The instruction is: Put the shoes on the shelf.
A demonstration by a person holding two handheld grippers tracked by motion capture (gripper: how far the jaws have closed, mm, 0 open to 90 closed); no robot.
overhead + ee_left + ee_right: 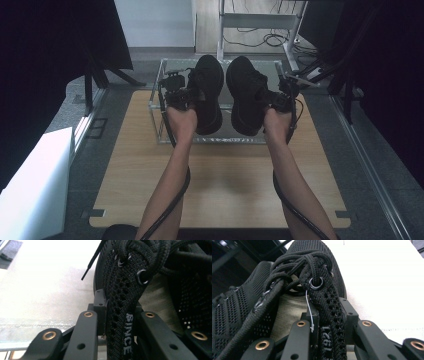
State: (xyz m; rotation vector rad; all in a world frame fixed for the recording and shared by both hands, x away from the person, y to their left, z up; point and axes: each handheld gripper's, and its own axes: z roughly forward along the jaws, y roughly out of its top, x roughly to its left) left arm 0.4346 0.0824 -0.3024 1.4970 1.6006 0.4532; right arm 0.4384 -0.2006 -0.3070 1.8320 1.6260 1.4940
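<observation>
grippers are each pinching one black shoe. the left gripper (119,325) is squeezing almost shut on the thin knit edge of the left shoe (207,92), by the lace holes, and the right gripper (329,327) is squeezing the same edge of the right shoe (246,95). in the high view both shoes are hanging in the air, toes pointing away, side by side and nearly touching, over a clear rack (165,100) that is standing on the wooden table (220,190).

here is what i think could be going wrong. each shoe is hanging from just a small bit of soft cloth, so it could be slipping out or swinging if a hand is jerking. the shoes are so close that they could be bumping each other. a loose lace (90,263) is dangling and could be catching on the rack's rim. coming down too fast could be knocking a heel on the rack, and the rack could be sliding on the table.
</observation>
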